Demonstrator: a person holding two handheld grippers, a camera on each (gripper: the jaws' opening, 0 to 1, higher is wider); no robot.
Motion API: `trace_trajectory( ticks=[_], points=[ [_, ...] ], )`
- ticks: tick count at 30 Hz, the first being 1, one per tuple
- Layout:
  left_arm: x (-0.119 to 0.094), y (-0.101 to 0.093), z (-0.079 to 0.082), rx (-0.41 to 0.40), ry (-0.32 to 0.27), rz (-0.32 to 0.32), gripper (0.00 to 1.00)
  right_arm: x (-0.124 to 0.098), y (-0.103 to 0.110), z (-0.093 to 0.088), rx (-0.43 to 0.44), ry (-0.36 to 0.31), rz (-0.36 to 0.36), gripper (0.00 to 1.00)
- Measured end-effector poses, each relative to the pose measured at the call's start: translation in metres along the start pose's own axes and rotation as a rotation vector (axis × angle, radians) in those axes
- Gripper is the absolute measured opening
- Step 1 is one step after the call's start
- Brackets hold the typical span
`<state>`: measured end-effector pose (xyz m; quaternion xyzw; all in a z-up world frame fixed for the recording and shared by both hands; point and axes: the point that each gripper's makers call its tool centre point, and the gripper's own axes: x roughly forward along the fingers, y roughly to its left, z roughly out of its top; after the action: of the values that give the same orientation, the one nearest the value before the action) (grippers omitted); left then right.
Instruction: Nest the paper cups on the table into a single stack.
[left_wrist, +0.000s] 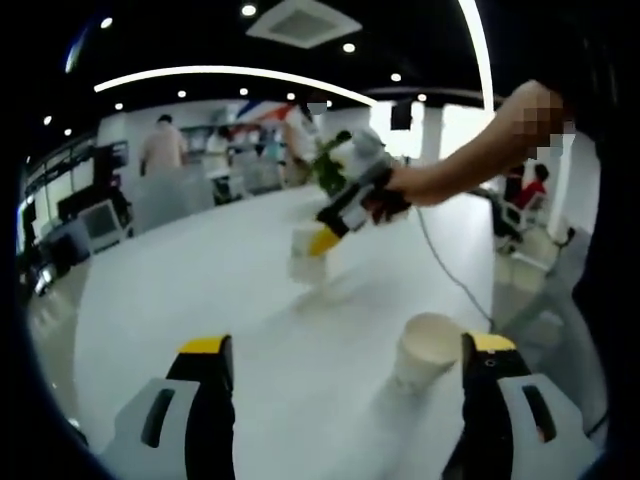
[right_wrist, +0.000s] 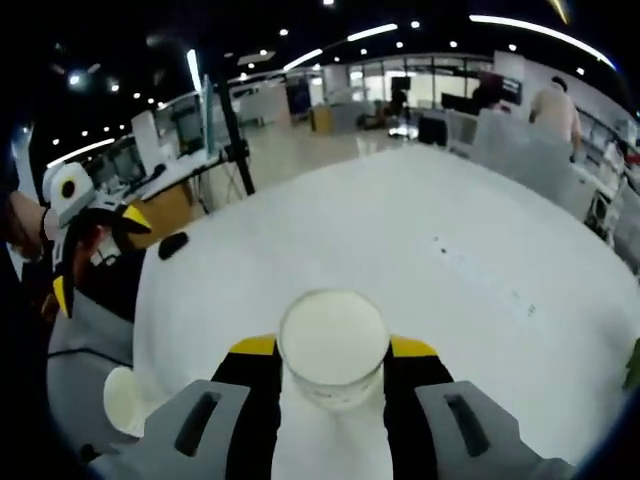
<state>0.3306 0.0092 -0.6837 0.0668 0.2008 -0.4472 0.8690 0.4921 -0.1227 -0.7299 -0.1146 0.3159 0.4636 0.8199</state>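
In the left gripper view my left gripper is open low over the white table, with nothing between its jaws. A white paper cup stands upright just inside its right jaw. Farther off, a hand holds my right gripper, which is shut on another paper cup just above the table. In the right gripper view that held cup sits mouth-up between the jaws of the right gripper. The left gripper appears at the left edge, and the standing cup is below it.
A thin cable runs across the table toward its right edge. A small dark object lies near the table's left edge. People, chairs and desks stand beyond the table's far side.
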Motion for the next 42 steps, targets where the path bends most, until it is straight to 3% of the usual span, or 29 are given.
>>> trace_trajectory(
  ticks=[17,23,26,42],
  points=[
    [-0.001,-0.002,0.007,0.002,-0.021,-0.004,0.92,-0.032,0.034,-0.002,-0.001,-0.049,0.027,0.36],
    [-0.003,-0.005,0.008,0.017,-0.018,-0.002,0.92,-0.043,0.042,0.013,-0.004,-0.095,0.024,0.36],
    [-0.005,-0.005,0.007,0.017,-0.015,-0.002,0.92,-0.053,0.046,0.026,0.012,-0.148,0.018,0.36],
    [-0.009,-0.004,0.015,-0.009,-0.042,0.007,0.92,-0.087,0.069,0.054,0.035,-0.269,0.014,0.36]
  ],
)
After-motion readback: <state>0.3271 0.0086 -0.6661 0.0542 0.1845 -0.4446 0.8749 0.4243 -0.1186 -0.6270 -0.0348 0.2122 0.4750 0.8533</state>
